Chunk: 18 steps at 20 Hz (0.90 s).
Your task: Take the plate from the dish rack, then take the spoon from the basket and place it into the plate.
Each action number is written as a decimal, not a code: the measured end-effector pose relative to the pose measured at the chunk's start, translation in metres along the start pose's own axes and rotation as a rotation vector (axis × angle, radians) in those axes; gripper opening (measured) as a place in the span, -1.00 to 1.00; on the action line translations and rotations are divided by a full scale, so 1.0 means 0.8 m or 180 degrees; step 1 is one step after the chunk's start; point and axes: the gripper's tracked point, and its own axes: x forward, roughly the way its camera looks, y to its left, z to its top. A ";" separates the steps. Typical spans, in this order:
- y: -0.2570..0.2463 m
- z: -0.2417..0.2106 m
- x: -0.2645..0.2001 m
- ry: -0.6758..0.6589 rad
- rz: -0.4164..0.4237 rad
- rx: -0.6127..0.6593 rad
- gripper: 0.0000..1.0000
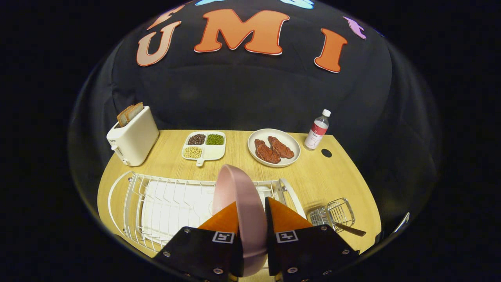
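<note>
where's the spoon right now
In the gripper view the spoon lies in the small wire basket on the table, right of the dish rack and of the tool gripping the pink plate.

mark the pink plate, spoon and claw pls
pink plate [235, 188], gripper view, upper face, held between the fingers.
spoon [350, 230], gripper view, handle sticking out of the basket.
claw [252, 209], gripper view, between fingertips.

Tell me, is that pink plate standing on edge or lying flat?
On edge. The round pink plate stands upright over the white wire dish rack, the gripper shut on its rim, one finger on each face.
</note>
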 end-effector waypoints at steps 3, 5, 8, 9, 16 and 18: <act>-0.011 0.014 -0.012 -0.0099 -0.0014 0.0056 -0.52; -0.014 0.013 -0.025 -0.0106 0.0073 0.0151 -0.52; -0.029 0.011 -0.052 -0.0207 0.0154 0.0219 -0.52; -0.029 0.008 -0.063 -0.0241 0.0237 0.0292 -0.52; -0.062 -0.048 -0.149 -0.0413 0.0634 0.0584 -0.52; -0.064 -0.071 -0.171 -0.0411 0.0804 0.0678 -0.52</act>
